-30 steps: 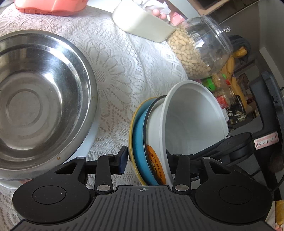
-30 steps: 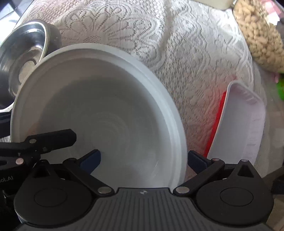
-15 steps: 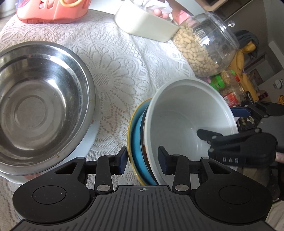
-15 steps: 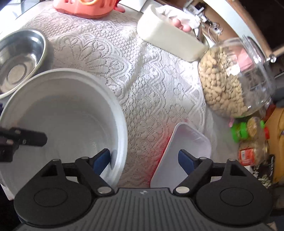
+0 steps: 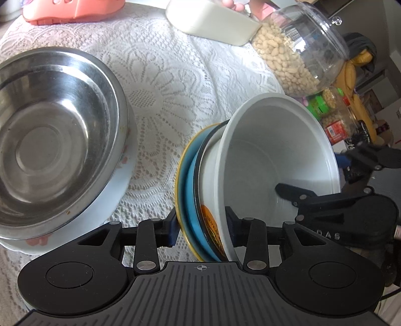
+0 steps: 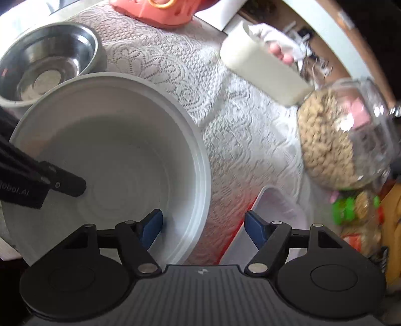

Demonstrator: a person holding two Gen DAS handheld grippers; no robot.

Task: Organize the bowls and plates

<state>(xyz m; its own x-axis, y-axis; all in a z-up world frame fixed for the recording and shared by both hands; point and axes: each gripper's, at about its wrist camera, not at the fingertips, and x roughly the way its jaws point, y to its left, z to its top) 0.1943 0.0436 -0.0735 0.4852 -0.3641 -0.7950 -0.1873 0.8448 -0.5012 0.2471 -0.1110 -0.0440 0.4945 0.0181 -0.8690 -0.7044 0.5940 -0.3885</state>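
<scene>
A round table under a white lace tablecloth (image 5: 175,82) carries everything. Largest on it is one stainless steel bowl (image 5: 55,130), sitting inside a white floral plate (image 5: 110,195) at the left. Next comes a tilted stack of three nested dishes: one white bowl (image 5: 275,155) innermost, a black-rimmed dish (image 5: 209,220) with an orange label whose writing is too curved to read, and a blue plate with a yellow rim (image 5: 186,180) outermost. One clear jar of peanuts (image 5: 295,55) lies at the far right, beside one cream rectangular container (image 5: 213,22), and one coral plastic basket (image 5: 72,10) sits at the far edge. One white tray with a red underside (image 6: 273,210) lies near the right gripper.

The left gripper (image 5: 201,229) points steeply downward; its jaws have just been closing and now clamp the lower edge of the whole stack, one pad outside the blue plate, the other inside the white bowl. The right gripper (image 6: 203,225) also angles down; its jaws have just been closing, straddling the white bowl's rim with daylight on both sides, gripping nothing. Its side reads "DAS" in the left wrist view
</scene>
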